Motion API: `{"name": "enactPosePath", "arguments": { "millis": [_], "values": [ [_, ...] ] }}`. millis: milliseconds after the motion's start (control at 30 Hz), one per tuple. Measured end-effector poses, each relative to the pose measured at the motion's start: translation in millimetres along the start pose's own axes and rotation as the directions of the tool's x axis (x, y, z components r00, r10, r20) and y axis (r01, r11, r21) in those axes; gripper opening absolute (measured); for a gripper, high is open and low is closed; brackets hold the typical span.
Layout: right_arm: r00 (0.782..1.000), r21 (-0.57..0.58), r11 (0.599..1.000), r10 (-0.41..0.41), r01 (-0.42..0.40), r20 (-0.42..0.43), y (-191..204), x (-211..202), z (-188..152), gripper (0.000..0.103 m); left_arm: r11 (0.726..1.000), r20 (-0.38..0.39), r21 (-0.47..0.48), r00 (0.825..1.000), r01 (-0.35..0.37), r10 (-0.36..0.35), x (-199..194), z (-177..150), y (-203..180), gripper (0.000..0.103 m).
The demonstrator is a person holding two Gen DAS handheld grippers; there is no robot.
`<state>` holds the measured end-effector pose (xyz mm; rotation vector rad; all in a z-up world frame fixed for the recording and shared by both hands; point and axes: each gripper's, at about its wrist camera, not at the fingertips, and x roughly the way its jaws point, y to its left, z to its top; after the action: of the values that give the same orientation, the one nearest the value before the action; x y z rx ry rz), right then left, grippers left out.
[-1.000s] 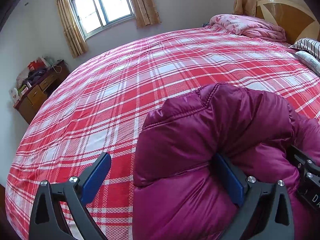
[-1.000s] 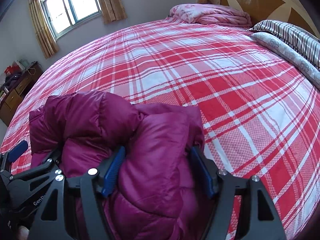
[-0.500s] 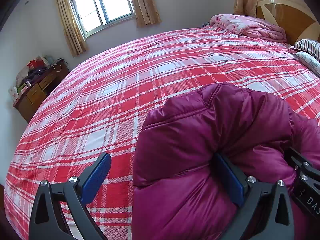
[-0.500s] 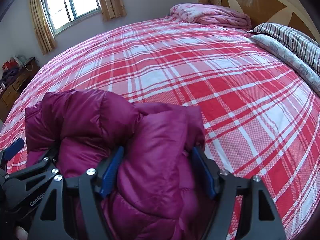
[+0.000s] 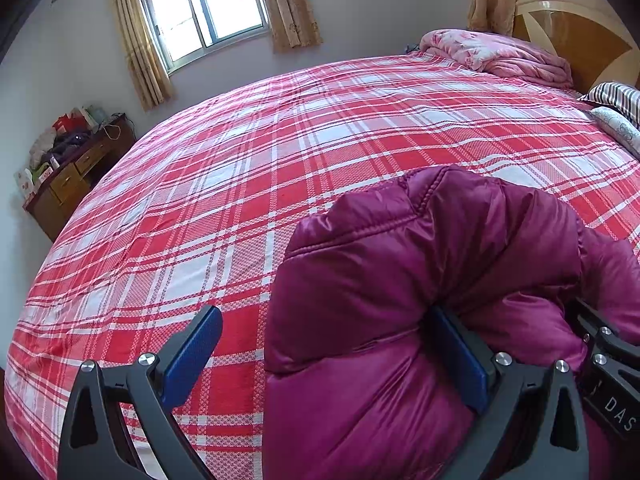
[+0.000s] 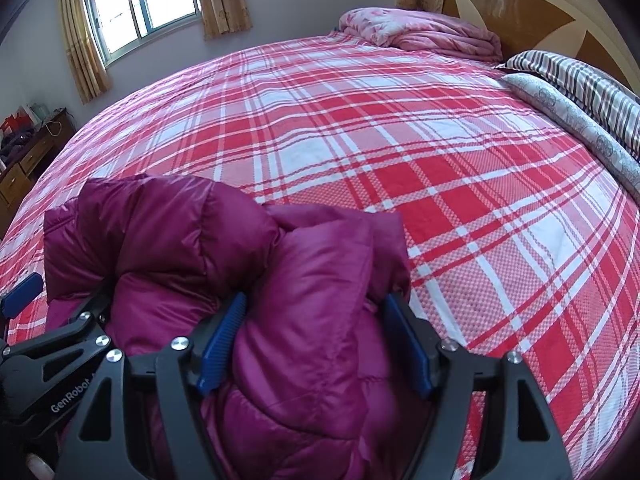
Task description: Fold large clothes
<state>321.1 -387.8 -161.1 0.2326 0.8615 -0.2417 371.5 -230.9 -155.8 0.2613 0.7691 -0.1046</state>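
Note:
A puffy magenta down jacket (image 5: 420, 272) lies bunched on the red plaid bed (image 5: 280, 160). My left gripper (image 5: 328, 344) is open wide: its left pad hangs free over the sheet and its right pad is pressed into a fold of the jacket. In the right wrist view the jacket (image 6: 200, 240) fills the near left. My right gripper (image 6: 316, 328) has its pads on both sides of a thick fold of the jacket and grips it. The left gripper shows at the left edge of the right wrist view (image 6: 52, 336).
A folded pink quilt (image 5: 500, 52) lies at the head of the bed by the wooden headboard (image 5: 580, 32). Striped and patterned pillows (image 6: 580, 92) lie at the right. A wooden dresser (image 5: 68, 176) stands by the wall at the left, under a window (image 5: 200, 8).
Both grippers and the jacket have shifted slightly; the right wrist view has risen a little. The grip on the jacket is the same.

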Motion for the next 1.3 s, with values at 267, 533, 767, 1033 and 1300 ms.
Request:
{"name": "enactPosePath", "arguments": {
  "millis": [267, 533, 767, 1033, 1300],
  "values": [
    [1.0, -0.002, 1.0, -0.003, 0.003, -0.002, 0.6, 0.7, 0.7, 0.075, 1.0, 0.0, 0.0, 1.0, 0.001, -0.001, 0.0, -0.1, 0.4, 0.102],
    [0.986, 0.042, 0.986, 0.164, -0.163, -0.02, -21.5, -17.7, 6.3, 0.078, 0.988, 0.002, -0.037, 0.989, 0.149, -0.149, -17.9, -2.2, 28.6, 0.102],
    [0.932, 0.155, 0.919, 0.359, -0.364, 0.057, -79.7, -50.8, -12.4, 0.098, 0.902, 0.045, -0.168, 0.917, 0.397, -0.396, -63.2, -44.2, 88.9, 0.102],
    [0.904, 0.151, 0.893, 0.427, -0.425, 0.019, -83.0, -39.4, -30.4, 0.09, 0.848, 0.016, -0.191, 0.865, 0.495, -0.501, -58.4, -69.5, 68.7, 0.102],
    [0.823, 0.173, 0.81, 0.569, -0.56, -0.002, -81.1, -38.3, -41.9, 0.072, 0.814, 0.012, -0.197, 0.832, 0.546, -0.555, -58.7, -60.3, 67.5, 0.102]
  ]
}}
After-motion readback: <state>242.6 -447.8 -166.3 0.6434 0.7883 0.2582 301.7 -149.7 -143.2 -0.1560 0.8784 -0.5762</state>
